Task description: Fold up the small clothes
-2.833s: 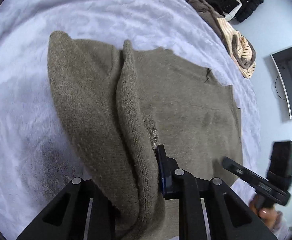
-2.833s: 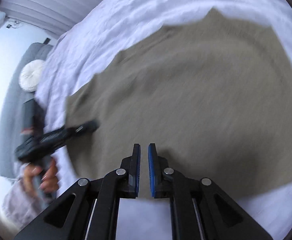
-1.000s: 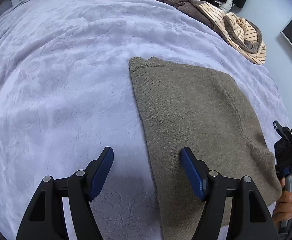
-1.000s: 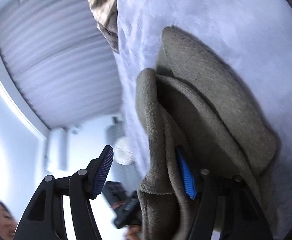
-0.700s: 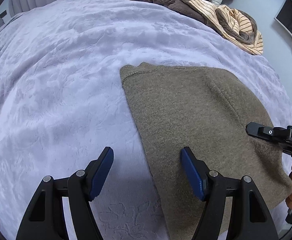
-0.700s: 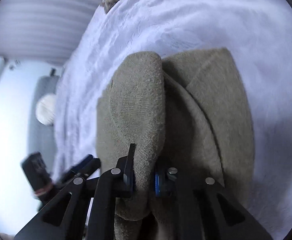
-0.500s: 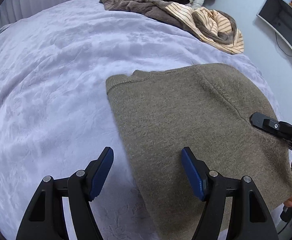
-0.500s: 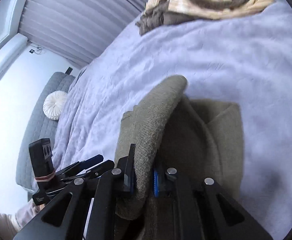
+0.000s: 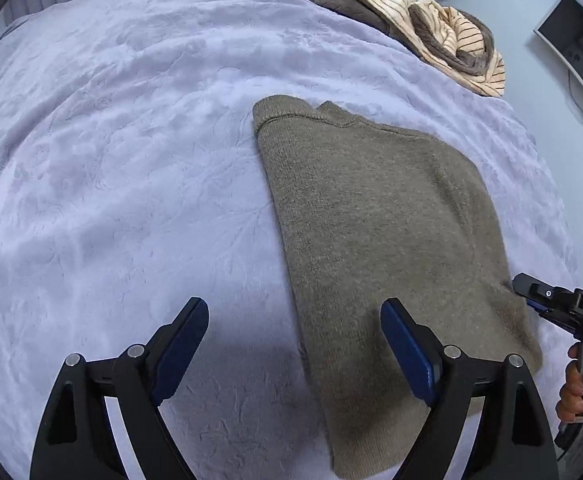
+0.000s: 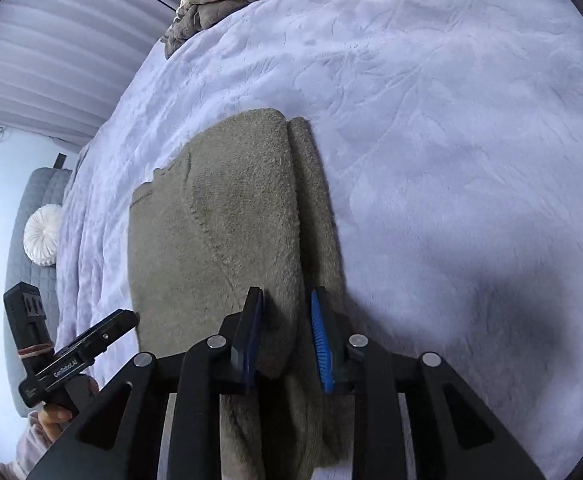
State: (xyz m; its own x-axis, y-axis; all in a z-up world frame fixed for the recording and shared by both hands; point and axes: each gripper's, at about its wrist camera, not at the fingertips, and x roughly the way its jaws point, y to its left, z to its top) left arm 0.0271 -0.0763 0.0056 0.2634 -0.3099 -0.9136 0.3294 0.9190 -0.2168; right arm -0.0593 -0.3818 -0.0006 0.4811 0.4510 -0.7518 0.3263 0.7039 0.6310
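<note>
An olive-brown knit sweater (image 9: 375, 224) lies folded flat on the lavender bedspread (image 9: 131, 152). My left gripper (image 9: 291, 344) is open and empty, hovering over the sweater's near left edge. In the right wrist view the sweater (image 10: 219, 216) shows a folded layer on top with a fold edge along its right side. My right gripper (image 10: 285, 332) is open, its jaws straddling that fold edge without pinching it. The right gripper also shows in the left wrist view (image 9: 563, 312), at the sweater's right edge. The left gripper shows in the right wrist view (image 10: 79, 348).
A pile of striped and brown clothes (image 9: 431, 28) lies at the far side of the bed. A monitor (image 9: 575, 40) stands on the right. A grey sofa with a round white cushion (image 10: 43, 234) is left of the bed.
My right gripper laid the sweater's fold over onto the bed, then opened and let go. The sweater now lies flat. My left gripper stayed open.
</note>
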